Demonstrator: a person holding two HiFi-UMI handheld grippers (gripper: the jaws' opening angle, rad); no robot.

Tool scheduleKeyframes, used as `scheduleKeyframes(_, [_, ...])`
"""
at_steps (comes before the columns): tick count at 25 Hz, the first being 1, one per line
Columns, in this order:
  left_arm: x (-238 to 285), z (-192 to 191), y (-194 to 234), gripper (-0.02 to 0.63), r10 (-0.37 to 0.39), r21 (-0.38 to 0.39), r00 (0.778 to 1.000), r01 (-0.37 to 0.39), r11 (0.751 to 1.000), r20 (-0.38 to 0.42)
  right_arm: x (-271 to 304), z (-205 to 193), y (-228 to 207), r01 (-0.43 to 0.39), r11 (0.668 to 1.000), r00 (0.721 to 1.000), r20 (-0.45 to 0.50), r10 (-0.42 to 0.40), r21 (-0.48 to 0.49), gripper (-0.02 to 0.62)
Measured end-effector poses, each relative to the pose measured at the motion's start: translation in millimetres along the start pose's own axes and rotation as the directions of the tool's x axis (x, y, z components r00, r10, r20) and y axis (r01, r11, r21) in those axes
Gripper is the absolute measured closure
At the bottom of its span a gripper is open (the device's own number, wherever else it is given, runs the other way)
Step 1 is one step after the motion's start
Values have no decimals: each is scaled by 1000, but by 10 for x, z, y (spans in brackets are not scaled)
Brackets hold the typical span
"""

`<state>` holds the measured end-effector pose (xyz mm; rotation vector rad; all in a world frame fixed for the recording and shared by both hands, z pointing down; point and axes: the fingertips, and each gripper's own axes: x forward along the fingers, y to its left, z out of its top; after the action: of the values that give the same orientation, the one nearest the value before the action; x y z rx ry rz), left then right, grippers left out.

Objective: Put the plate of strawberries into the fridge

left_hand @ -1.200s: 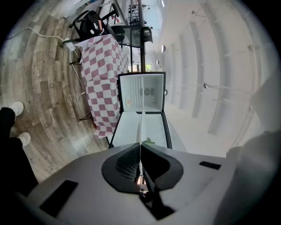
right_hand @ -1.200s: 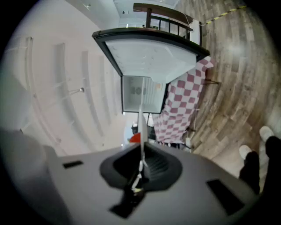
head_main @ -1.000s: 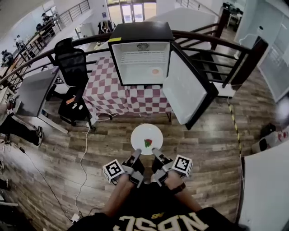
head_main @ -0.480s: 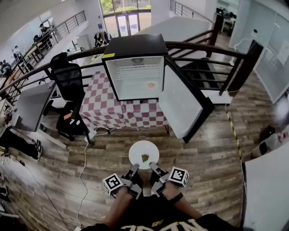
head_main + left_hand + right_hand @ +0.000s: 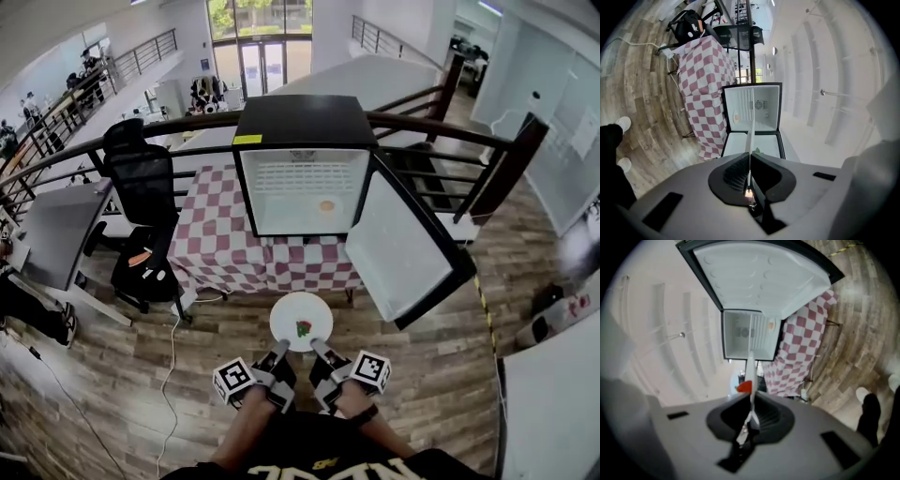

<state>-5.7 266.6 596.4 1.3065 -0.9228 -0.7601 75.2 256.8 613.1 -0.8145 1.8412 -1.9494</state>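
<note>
A white plate (image 5: 301, 319) with a red strawberry (image 5: 304, 328) hangs in front of me above the wooden floor. My left gripper (image 5: 280, 351) is shut on its near-left rim, my right gripper (image 5: 317, 349) shut on its near-right rim. In the left gripper view the plate (image 5: 750, 133) shows edge-on, running out from the left gripper (image 5: 749, 174). The right gripper view shows the plate (image 5: 750, 364) edge-on too, the strawberry (image 5: 744, 386) beside it, at the right gripper (image 5: 752, 407). Ahead, the small fridge (image 5: 302, 183) stands with its door (image 5: 401, 248) swung open to the right; an orange item (image 5: 326, 206) lies inside.
The fridge sits on a table under a red-and-white checked cloth (image 5: 225, 239). A black office chair (image 5: 145, 192) and a grey desk (image 5: 58, 230) stand to the left. A dark curved railing (image 5: 441, 117) runs behind. A white cable (image 5: 173, 347) trails over the floor.
The fridge and table have come nearer and more centred in the head view over the last second. Both grippers still hold the plate as before.
</note>
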Motion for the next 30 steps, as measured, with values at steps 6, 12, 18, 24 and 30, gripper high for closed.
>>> scheduleKeyframes(6, [55,615,-139,581,-19,44,1000,19,999,8,597,-31,181,-48,999,998,38,48,1,561])
scheduleKeyframes(12, [125,925,-82,581,-25,19,999,26,999,-45,881,-66,180,-19,1000,996,93,18,15,563])
scheduleKeyframes(18, [437,950,-208,581,-58,36,991,63,997,-122,932,212,279,-10,1000,987,163,5,27,563])
scheduleKeyframes(24, [1021,1080,-331,581,-67,0,987,68,998,-147,1163,770,367,-31,999,981,194,25,28,563])
scheduleKeyframes(30, [1620,1331,-536,581,-84,3,989,85,996,-119,1519,1341,564,-57,998,989,139,53,19,563])
